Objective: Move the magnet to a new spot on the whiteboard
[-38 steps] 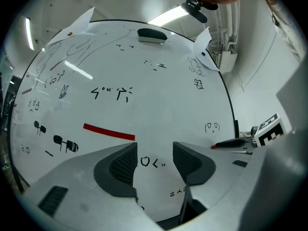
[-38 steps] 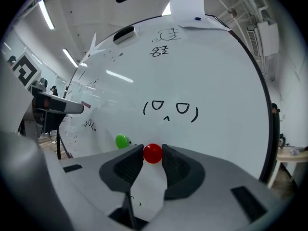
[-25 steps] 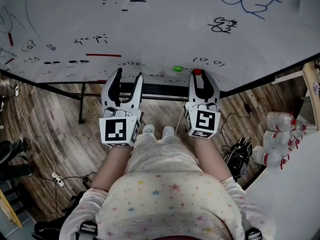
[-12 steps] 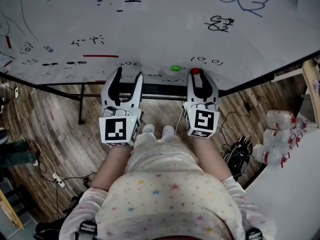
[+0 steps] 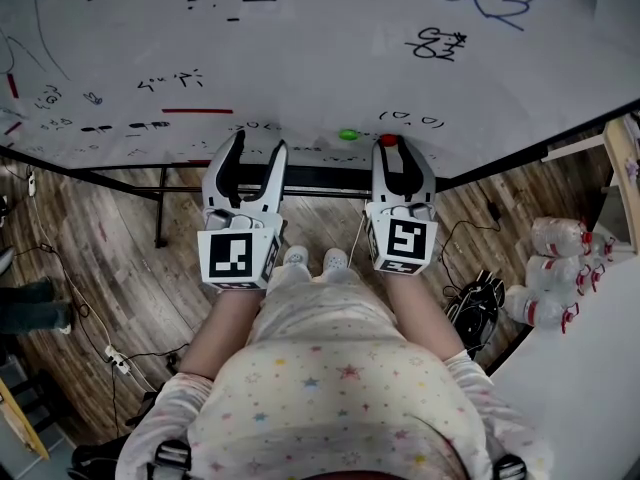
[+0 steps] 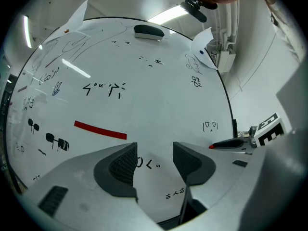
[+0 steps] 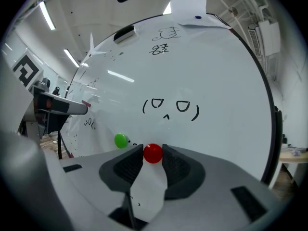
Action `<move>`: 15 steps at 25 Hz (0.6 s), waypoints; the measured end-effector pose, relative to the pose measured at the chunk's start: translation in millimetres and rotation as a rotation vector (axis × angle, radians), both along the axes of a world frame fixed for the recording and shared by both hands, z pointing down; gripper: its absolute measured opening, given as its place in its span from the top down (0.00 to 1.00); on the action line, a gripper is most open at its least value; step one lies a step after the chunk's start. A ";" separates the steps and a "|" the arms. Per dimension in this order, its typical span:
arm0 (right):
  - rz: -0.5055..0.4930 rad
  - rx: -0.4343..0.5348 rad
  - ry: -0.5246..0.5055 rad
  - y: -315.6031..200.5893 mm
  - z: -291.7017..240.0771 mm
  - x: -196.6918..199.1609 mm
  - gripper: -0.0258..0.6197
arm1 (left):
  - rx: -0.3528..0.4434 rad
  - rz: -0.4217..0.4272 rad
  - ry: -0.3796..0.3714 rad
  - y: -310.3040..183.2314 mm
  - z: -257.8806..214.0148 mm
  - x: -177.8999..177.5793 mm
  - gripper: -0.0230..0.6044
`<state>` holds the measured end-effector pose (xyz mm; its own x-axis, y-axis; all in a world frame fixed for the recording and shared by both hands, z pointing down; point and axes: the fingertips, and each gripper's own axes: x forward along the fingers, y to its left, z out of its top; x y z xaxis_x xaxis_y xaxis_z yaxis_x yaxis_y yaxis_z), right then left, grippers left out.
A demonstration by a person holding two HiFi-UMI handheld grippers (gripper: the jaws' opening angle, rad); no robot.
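Red magnet [image 7: 153, 153] is clamped by the right gripper [image 7: 152, 158] on the whiteboard [image 7: 216, 81]; left gripper [image 6: 155, 152] stands open.

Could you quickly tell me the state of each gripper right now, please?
Left gripper: open, empty.
Right gripper: shut on the small round red magnet.

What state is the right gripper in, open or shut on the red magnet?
Shut on the red magnet: pads of the right gripper touch both its sides, at the whiteboard. The green magnet sits apart.
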<state>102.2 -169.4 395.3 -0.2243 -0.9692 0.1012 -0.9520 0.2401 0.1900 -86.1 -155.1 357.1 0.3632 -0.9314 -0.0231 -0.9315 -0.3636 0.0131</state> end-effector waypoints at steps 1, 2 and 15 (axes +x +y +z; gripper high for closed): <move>-0.001 0.000 0.001 0.0 0.1 0.0 0.77 | -0.001 0.002 -0.002 -0.3 0.3 0.6 0.63; -0.001 0.001 0.002 0.0 0.1 0.0 0.77 | -0.002 0.004 -0.004 -0.7 0.4 1.0 0.63; -0.003 0.005 0.004 0.3 0.2 0.4 0.77 | -0.004 0.003 0.002 -3.9 1.3 1.7 0.63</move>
